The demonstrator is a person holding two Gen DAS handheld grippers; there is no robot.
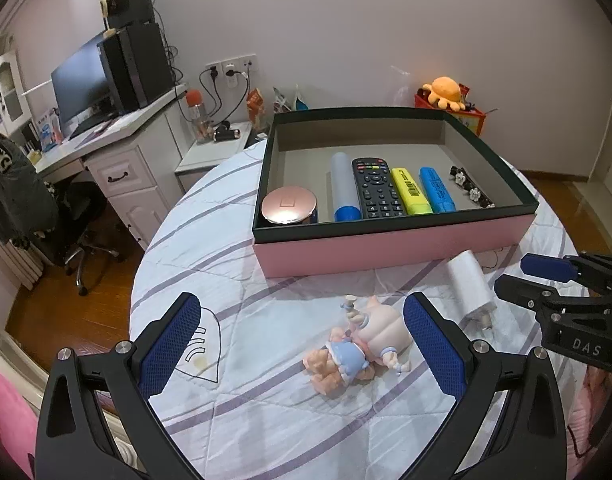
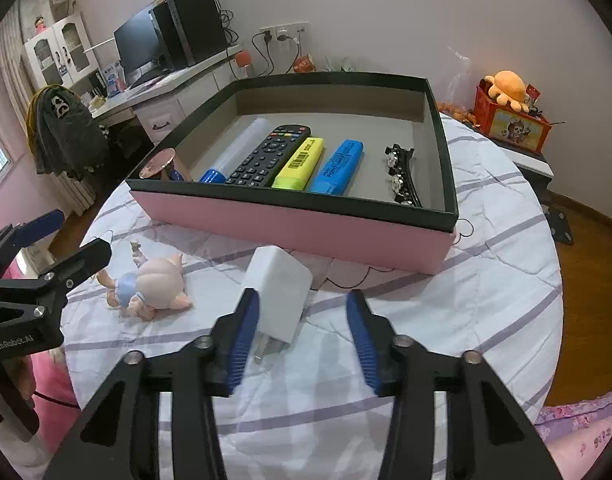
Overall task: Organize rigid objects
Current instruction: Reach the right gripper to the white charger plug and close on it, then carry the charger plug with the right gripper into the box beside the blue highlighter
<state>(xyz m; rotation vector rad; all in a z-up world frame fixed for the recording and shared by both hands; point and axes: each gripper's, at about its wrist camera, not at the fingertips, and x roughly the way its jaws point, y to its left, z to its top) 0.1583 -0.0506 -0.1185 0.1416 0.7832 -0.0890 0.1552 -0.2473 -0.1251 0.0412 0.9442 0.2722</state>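
Charger (image 2: pixel 277 292) between right tool (image 2: pixel 302 332) pads, hugging left pad, not clamped (prongs toward camera); left tool (image 1: pixel 302 344) wide apart, straddling doll (image 1: pixel 355 344)

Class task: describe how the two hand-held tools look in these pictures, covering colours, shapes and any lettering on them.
Both are black, angular frames with silver screws. The left tool carries two long fingers faced with blue textured pads, and white lettering "GenRobot.AI" shows on its body in the right wrist view. The right tool has the same blue ribbed pads, with "DAS" marked on its side.
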